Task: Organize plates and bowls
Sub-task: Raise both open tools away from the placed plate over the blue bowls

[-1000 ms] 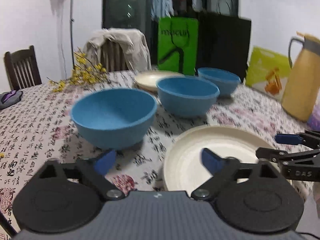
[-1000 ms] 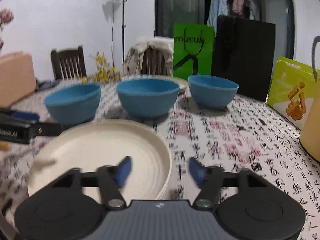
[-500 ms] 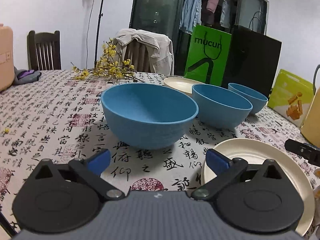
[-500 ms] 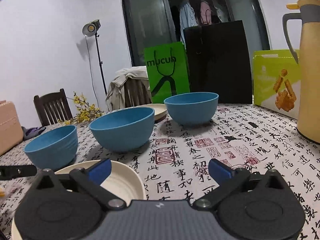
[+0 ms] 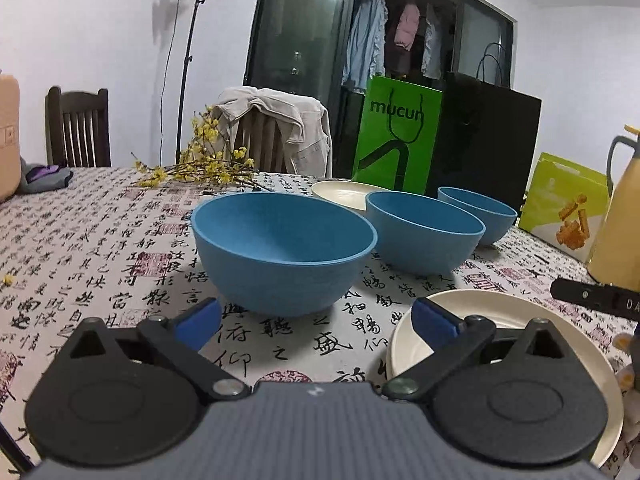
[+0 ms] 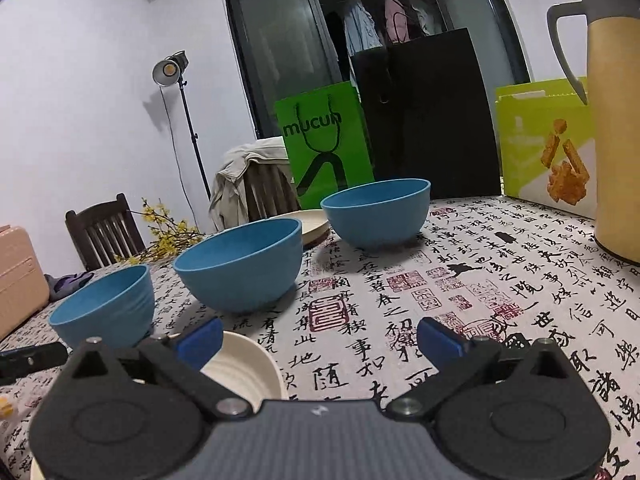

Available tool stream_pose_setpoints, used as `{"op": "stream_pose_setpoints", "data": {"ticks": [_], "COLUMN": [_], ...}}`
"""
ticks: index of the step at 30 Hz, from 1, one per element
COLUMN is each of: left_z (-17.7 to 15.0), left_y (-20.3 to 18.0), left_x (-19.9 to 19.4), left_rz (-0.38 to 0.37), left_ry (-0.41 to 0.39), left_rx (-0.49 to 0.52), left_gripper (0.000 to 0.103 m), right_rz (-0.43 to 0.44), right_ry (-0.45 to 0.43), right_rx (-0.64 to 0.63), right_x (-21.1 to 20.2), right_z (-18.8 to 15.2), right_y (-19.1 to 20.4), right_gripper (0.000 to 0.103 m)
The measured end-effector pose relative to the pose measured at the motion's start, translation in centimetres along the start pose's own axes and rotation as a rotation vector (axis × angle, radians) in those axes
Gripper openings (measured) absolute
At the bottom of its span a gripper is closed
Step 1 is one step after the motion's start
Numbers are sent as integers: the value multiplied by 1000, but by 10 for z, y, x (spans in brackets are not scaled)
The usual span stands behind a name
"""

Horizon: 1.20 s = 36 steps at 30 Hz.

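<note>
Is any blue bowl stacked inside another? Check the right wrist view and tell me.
No: the near bowl, the middle bowl and the far bowl each sit separately on the tablecloth, with cloth showing between them.

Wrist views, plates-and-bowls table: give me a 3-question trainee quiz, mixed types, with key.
1. How many blue bowls stand on the tablecloth?
2. True or false: the bowls are stacked inside one another.
3. Multiple choice. In the left wrist view, the near cream plate lies: A) under the left gripper's right-hand finger; B) inside the nearest blue bowl; C) on the chair.

Key
1. Three: nearest, middle blue bowl, far blue bowl.
2. False. They stand apart in a row, each upright. A second cream plate sits behind them.
3. A. Both the left gripper and the right gripper are open and empty.
</note>
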<state>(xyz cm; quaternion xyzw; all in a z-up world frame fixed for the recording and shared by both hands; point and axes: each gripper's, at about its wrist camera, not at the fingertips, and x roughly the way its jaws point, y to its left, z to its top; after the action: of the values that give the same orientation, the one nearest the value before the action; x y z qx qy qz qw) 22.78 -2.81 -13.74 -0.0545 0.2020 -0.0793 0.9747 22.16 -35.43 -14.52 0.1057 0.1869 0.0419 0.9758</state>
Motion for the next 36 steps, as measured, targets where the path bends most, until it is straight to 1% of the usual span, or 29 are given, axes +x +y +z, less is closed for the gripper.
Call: {"op": "stream_pose_setpoints", "data": {"ticks": [5,12,36], "left_z": [-1,-1,-1], "left_y": [-1,2,1], "left_x": [-2,-5,-6], "left_rz": [-1,-3,9], "left_ry": [-9,-30,-34], "left_rx": [8,-10,-13], "left_gripper": [103,103,103], "right_rz": [-1,1,20], "right_ry": [0,1,-26], "right_rx": [1,-14,9], "right_x": [1,2,-3], "right_z": [0,0,-1], "right_y": [1,4,2], "right_gripper": [103,103,103]}}
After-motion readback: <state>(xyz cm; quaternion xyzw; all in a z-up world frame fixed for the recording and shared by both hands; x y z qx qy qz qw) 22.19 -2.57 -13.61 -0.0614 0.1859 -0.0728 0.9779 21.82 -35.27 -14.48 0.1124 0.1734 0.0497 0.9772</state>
